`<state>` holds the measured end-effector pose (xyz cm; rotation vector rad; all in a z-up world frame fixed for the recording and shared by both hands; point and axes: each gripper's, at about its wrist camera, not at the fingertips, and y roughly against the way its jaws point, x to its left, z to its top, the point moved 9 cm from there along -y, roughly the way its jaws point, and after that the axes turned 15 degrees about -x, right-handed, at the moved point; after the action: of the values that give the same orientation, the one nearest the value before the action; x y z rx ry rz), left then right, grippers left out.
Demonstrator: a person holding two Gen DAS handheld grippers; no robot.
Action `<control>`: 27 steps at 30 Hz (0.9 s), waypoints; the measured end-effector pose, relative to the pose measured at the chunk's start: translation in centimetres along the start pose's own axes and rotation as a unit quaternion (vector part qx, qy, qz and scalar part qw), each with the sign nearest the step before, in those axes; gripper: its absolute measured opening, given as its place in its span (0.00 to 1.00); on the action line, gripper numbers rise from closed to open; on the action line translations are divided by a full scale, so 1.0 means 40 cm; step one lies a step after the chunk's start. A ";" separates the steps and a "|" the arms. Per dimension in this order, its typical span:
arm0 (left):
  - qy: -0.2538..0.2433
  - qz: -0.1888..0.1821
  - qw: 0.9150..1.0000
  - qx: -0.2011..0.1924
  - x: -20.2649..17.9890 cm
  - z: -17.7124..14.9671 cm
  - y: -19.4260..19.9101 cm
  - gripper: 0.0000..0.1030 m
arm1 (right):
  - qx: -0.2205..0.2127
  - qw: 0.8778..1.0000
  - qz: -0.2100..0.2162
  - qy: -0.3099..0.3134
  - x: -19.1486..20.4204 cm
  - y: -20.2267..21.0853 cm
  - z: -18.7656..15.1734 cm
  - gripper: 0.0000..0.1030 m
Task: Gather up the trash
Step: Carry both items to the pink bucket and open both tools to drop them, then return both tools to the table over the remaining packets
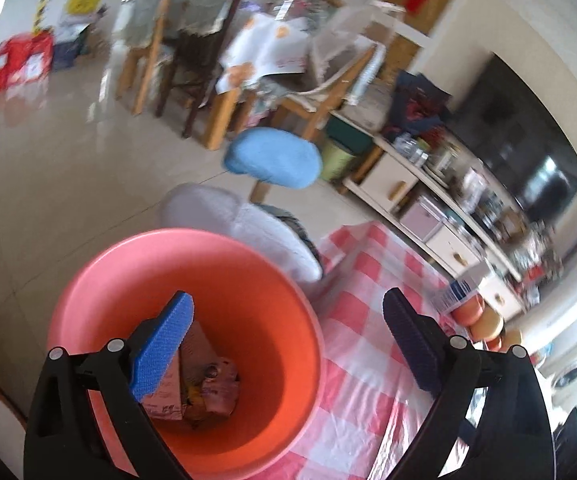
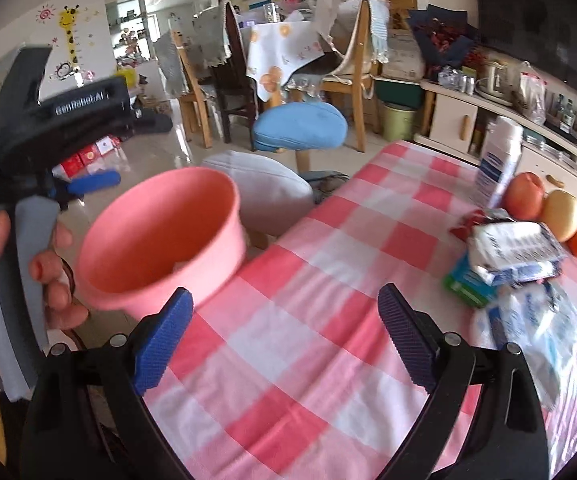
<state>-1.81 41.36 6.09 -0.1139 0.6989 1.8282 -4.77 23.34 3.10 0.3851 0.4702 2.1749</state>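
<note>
Pink bin [image 1: 184, 344] w/ wrappers [image 1: 204, 384] inside sits at table edge, both grippers' jaws wide & empty, so I'd swing the right gripper [image 2: 284, 336] to the packets [image 2: 512, 248] near the fruit [image 2: 544, 204], approx. side-on.

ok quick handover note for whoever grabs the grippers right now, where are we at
Left gripper: open, empty, over the pink bin.
Right gripper: open, empty, over the checked tablecloth.
Bin stands at the table's edge, on the left in the right wrist view.
Done: some wrappers already lie in the bin.
Left: packets and plastic wrap lie on the table's right side beside the fruit. Which are trash is your call.
</note>
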 end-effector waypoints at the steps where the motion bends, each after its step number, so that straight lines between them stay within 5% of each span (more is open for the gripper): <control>1: -0.016 -0.010 1.000 -0.004 -0.024 -0.001 0.005 0.93 | 0.000 1.000 -0.004 0.001 -0.010 0.008 -0.005 0.91; 9: -0.119 -0.026 0.992 -0.018 -0.157 -0.018 0.025 0.93 | -0.005 0.999 -0.032 -0.004 -0.094 0.081 -0.034 0.92; 27: -0.194 -0.087 0.977 0.020 -0.365 -0.099 0.043 0.93 | -0.022 0.996 -0.084 -0.030 -0.262 0.205 -0.068 0.96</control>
<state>1.11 26.80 9.46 0.1984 0.4337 1.6041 -5.44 9.77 3.34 0.3709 0.4058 2.0015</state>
